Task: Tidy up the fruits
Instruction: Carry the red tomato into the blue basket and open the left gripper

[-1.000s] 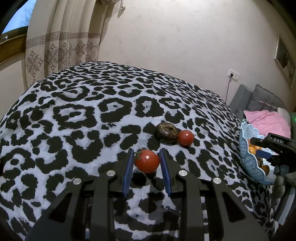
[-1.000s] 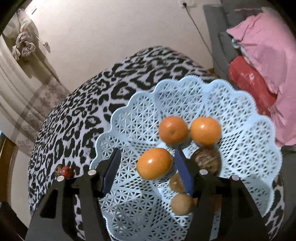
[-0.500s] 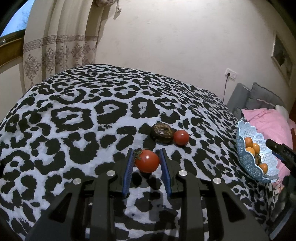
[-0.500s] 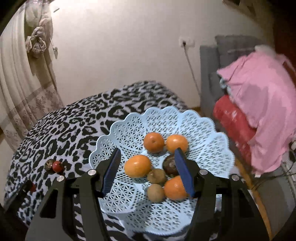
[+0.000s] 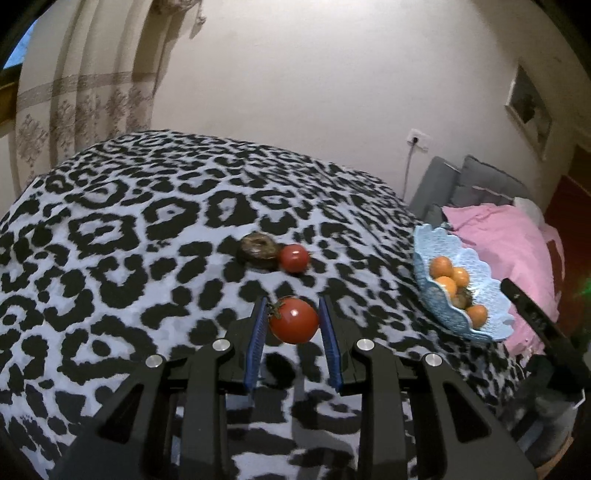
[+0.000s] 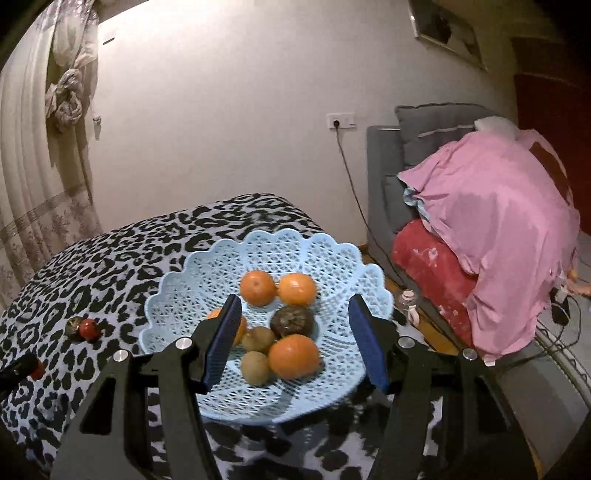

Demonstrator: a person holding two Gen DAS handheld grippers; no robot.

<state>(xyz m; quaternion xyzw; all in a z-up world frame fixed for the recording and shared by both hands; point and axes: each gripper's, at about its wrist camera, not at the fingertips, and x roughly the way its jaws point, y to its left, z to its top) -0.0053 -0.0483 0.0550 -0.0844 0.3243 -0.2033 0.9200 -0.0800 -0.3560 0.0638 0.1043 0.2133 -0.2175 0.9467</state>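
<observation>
- We are still clamping the tomato (image 5: pixel 293 320) in our left gripper (image 5: pixel 293 325), lifting it; the basket (image 5: pixel 436 314) is showing nearer
- Our right gripper (image 6: pixel 293 341), half-open and empty, is backing away from the basket

Basket (image 5: pixel 484 273) right of loose tomato (image 5: pixel 294 258); oranges (image 6: pixel 258 288) in basket.

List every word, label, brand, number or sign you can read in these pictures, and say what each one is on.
None can be read.
Marks on the right gripper, seen at the edge of the left wrist view: too blurred to read.
Framed picture on the wall: dark, no text can be made out.
Small bottle beyond the blue basket: no label can be made out.
Fruit, leopard-print cloth and wall socket: no writing.
</observation>
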